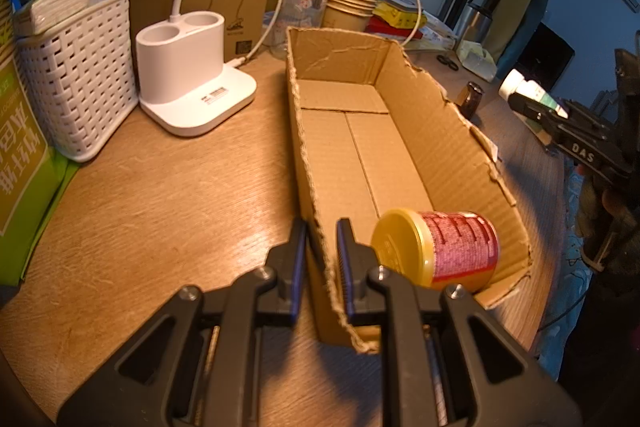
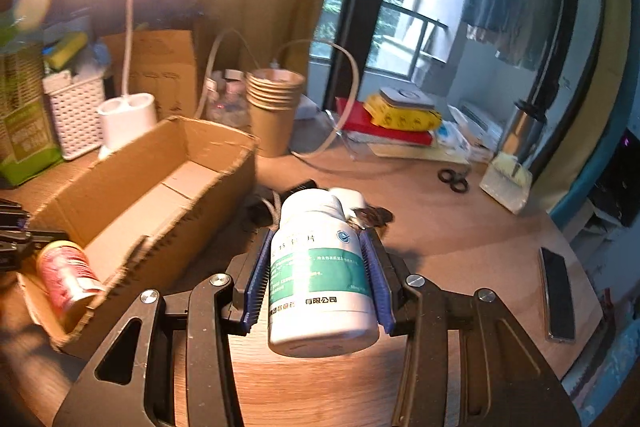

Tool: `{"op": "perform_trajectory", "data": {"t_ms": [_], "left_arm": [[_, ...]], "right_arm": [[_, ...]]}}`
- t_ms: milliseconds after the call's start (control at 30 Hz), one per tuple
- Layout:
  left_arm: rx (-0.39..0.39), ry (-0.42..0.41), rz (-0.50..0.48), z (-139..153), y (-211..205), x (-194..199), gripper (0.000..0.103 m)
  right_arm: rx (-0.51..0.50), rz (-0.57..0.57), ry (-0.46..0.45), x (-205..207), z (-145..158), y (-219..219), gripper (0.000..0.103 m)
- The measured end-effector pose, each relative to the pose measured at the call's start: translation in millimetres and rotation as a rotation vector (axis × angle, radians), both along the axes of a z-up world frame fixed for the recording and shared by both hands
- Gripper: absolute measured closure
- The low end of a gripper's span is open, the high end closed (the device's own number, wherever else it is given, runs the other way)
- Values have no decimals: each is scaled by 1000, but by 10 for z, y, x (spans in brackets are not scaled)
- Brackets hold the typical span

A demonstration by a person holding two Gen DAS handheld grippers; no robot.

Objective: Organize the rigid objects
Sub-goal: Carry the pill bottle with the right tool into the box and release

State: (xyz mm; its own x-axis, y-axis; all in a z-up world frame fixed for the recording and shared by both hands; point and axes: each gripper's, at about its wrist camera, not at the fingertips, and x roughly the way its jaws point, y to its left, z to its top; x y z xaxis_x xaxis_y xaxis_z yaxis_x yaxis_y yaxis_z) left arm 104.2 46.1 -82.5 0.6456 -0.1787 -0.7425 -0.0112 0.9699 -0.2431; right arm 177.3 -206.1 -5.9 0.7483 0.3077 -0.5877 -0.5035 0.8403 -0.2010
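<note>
My right fingers (image 2: 316, 267) clamp the white pill bottle (image 2: 320, 275) above the surface (image 2: 460, 239); left fingers (image 1: 322, 259) pinch the cardboard box (image 1: 460, 155) wall (near corner). Red can (image 1: 440, 247) lies inside, w/ paper cups (image 2: 274, 107) beyond.

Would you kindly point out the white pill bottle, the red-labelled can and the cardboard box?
white pill bottle (image 2: 320, 267): right wrist view, on its green label.
red-labelled can (image 1: 460, 247): left wrist view, on its red side.
cardboard box (image 1: 460, 143): left wrist view, on its inner right wall.
</note>
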Motion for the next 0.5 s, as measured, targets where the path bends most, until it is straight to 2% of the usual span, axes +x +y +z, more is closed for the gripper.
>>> {"op": "perform_trajectory", "data": {"t_ms": [500], "left_arm": [[0, 0, 0, -1, 0, -1, 86]], "right_arm": [[63, 167, -2, -326, 104, 565, 56]]}}
